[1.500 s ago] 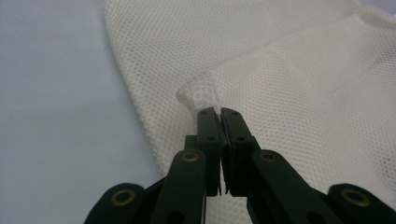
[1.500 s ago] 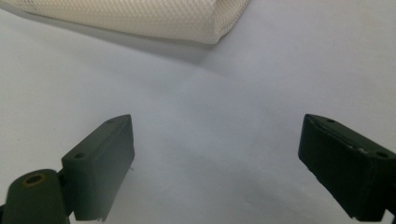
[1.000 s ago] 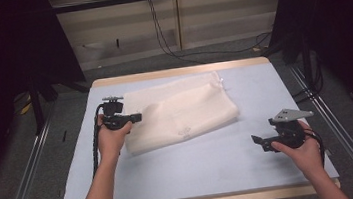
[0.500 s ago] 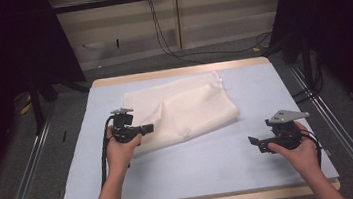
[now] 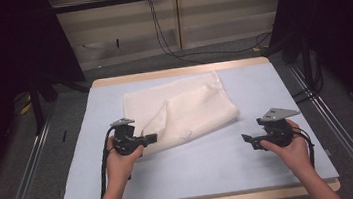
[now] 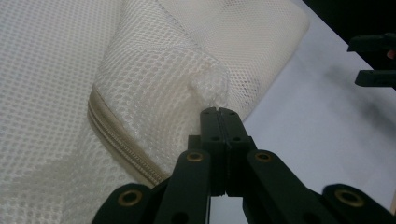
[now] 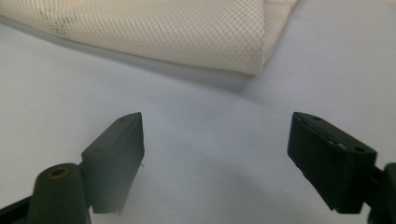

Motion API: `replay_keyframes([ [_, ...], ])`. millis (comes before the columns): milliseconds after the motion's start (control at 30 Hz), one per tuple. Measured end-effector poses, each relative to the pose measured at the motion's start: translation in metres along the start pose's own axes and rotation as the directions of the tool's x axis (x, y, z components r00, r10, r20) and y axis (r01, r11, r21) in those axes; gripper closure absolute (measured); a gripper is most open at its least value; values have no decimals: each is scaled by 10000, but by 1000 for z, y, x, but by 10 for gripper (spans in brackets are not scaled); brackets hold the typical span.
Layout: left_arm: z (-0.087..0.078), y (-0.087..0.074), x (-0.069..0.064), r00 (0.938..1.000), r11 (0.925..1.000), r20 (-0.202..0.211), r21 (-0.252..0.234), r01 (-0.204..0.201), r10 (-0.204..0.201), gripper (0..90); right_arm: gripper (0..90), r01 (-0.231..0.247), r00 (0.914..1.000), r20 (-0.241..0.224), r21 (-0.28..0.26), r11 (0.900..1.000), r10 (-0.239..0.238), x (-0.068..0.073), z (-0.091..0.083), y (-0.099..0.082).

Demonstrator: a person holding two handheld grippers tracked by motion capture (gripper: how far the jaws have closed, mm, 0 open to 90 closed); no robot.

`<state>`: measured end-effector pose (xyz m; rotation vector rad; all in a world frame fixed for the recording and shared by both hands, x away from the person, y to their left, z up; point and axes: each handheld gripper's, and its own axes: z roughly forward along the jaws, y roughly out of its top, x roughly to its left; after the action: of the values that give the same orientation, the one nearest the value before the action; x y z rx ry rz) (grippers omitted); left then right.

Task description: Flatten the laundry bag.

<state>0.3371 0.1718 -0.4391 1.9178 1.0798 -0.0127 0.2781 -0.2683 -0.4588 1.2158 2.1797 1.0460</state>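
**Mesh bag corner pinched, fold under way**

Folding looks only just begun. The cream-white mesh laundry bag with a zip [image 5: 185,109] lies across the far half of the pale blue table mat [image 5: 212,163], and everything else can be placed from it. Its near-left corner is lifted and doubled over toward the bag's middle, where the left gripper [image 5: 150,138] holds it: the jaws are pressed fully together with a peak of the mesh pinched at their tips, as the left gripper view shows [image 6: 219,112]. The beige zip [image 6: 119,144] runs just beside that raised fold.

The right gripper [image 5: 245,139] hovers off the bag's near-right corner, apart from the fabric. Its jaws have just been closing a little yet stand wide, with nothing between them but bare mat [image 7: 215,158].

Judged from this, one corner is taken and partly turned in; the rest of the bag is flat and unfolded, so carrying the fold across and smoothing it remain, likely with the right gripper taking the other corner.

The mat covers a wooden-edged table [image 5: 181,71]. Beyond the bag a grey floor, black cables [image 5: 164,35] and pale wall panels show, with dark curtains to either side.
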Motion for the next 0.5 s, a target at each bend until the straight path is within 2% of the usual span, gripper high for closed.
replay_keyframes([
  [133, 0, -7, -2, 9999, 9999, 159, 111, -23, 21, 900, 288, -106, 9999, -118, -51, 9999, 105, 1, 5, 7],
  [300, 4, -16, -5, 9996, 9994, 237, 316, -161, 154, 900, 317, -265, 9996, -98, -422, 9988, 261, 4, 12, 17],
  [500, 10, -24, -11, 9980, 9967, 495, 695, -419, 385, 900, 355, -112, 9985, -544, -366, 9993, 92, 21, 21, 27],
])
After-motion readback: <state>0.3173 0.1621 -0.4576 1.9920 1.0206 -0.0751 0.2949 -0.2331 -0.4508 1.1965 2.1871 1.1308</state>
